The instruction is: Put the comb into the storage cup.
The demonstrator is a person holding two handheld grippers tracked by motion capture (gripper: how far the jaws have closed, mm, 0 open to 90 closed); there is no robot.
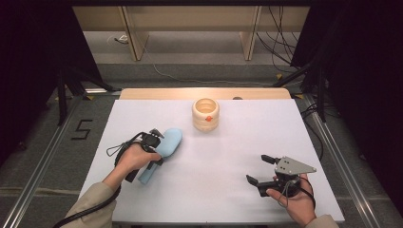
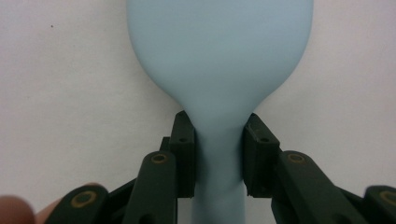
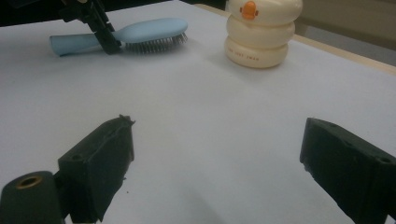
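Note:
A light blue hairbrush (image 1: 169, 140) lies bristles down on the white table (image 1: 214, 190), left of centre. My left gripper (image 1: 157, 154) is shut on its neck, where the head meets the handle. In the left gripper view the two pads (image 2: 183, 154) press either side of the hairbrush (image 2: 219, 56). My right gripper (image 1: 257, 168) is open near the front right, just above the table, with nothing between its jaws. The right gripper view looks past its own open gripper (image 3: 219, 144) to the hairbrush (image 3: 149, 30) and the left gripper (image 3: 105, 39) far off.
A cream ringed pot (image 1: 206, 115) with an orange duck bill on its side stands at the back centre, open at the top; it also appears in the right gripper view (image 3: 262, 32). A wooden strip (image 1: 161, 93) edges the table's far side.

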